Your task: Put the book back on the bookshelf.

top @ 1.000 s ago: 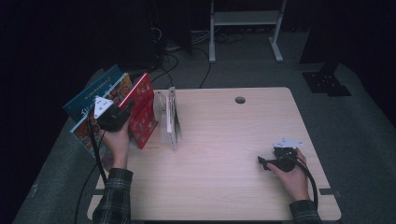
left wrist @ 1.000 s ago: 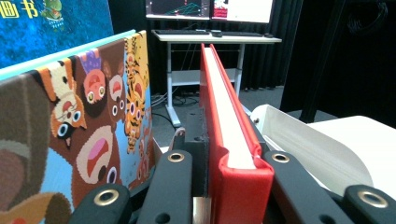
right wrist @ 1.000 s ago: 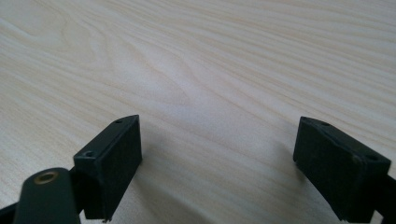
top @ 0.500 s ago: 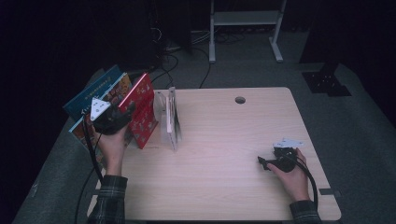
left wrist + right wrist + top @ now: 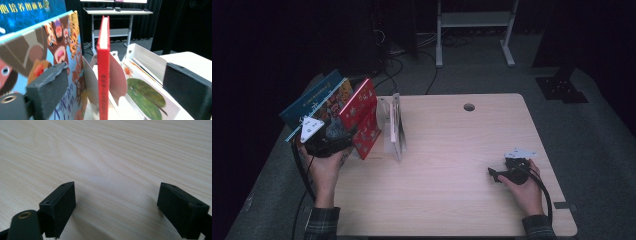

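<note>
The left gripper point(image 5: 343, 141) sits at the table's point(image 5: 452, 200) left edge, pointing at a row of books standing in a white rack point(image 5: 396, 129). Its jaws have just been opening and now stand wide. In the left gripper view the red book point(image 5: 103, 75) stands upright on its edge in the gap between the 2 jaws, spine toward the camera, nearer the left jaw than the right. Neither pad presses on it: the left pad point(image 5: 48, 90) is apart from the spine, with a strip of the neighbouring cover showing between them, and the right pad point(image 5: 186, 91) is well apart, with open pages and a rack wall between it and the book.

From the high view, the red book point(image 5: 363, 119) leans at the left end of the rack, tilted to the left, just ahead of the gripper. Beside it on the left is a cartoon book point(image 5: 47, 50) with animal faces, and behind that a blue book point(image 5: 312, 97) whose cover hangs out past the table edge. To the right of the red book, a book with a green picture point(image 5: 145, 98) lies against the white rack wall.

The right gripper point(image 5: 493, 173) rests low on the bare table near the right front corner, well apart from the books. Its 2 jaws are spread wide with nothing between them but wood grain.
</note>
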`<state>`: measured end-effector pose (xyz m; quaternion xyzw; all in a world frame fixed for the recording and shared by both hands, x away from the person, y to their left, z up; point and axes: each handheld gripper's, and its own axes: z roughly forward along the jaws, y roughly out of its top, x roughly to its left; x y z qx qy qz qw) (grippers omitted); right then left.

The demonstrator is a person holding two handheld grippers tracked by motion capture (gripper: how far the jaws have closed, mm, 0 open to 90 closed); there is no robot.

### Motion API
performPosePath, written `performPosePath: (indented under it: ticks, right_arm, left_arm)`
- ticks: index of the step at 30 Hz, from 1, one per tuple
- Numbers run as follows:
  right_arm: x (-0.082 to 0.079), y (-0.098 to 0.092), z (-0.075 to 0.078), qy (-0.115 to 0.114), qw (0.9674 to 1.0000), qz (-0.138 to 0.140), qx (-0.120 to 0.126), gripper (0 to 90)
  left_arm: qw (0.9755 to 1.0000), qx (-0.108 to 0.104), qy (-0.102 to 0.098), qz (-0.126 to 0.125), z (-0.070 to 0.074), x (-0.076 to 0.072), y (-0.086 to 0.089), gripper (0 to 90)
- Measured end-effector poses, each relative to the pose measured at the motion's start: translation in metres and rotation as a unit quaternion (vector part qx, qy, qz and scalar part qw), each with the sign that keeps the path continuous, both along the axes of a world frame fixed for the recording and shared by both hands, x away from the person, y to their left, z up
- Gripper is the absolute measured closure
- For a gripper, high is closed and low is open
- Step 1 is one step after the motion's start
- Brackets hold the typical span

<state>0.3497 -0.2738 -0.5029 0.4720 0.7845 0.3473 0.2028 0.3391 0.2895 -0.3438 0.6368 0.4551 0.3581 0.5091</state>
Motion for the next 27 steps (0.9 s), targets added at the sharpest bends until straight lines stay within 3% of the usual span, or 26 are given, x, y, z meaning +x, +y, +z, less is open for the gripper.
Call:
performPosePath:
  ticks: [4, 10, 19, 27]
  right_arm:
    - [0.000, 0.000, 0.000, 0.000, 1.0000, 0.000, 0.000, 14.0]
    - [0.000, 0.000, 0.000, 0.000, 1.0000, -0.001, 0.000, 14.0]
    - [0.000, 0.000, 0.000, 0.000, 1.0000, -0.001, 0.000, 14.0]
    - [0.000, 0.000, 0.000, 0.000, 1.0000, -0.001, 0.000, 14.0]
  left_arm:
    - [1.0000, 0.009, 0.002, 0.000, -0.006, -0.012, -0.001, 0.0]
    - [1.0000, 0.006, 0.003, 0.001, -0.015, -0.032, 0.001, 0.0]
    - [0.9999, 0.011, -0.001, -0.001, -0.019, -0.060, -0.001, 0.0]
    - [0.9998, 0.014, 0.006, -0.015, -0.025, -0.069, -0.006, 0.0]
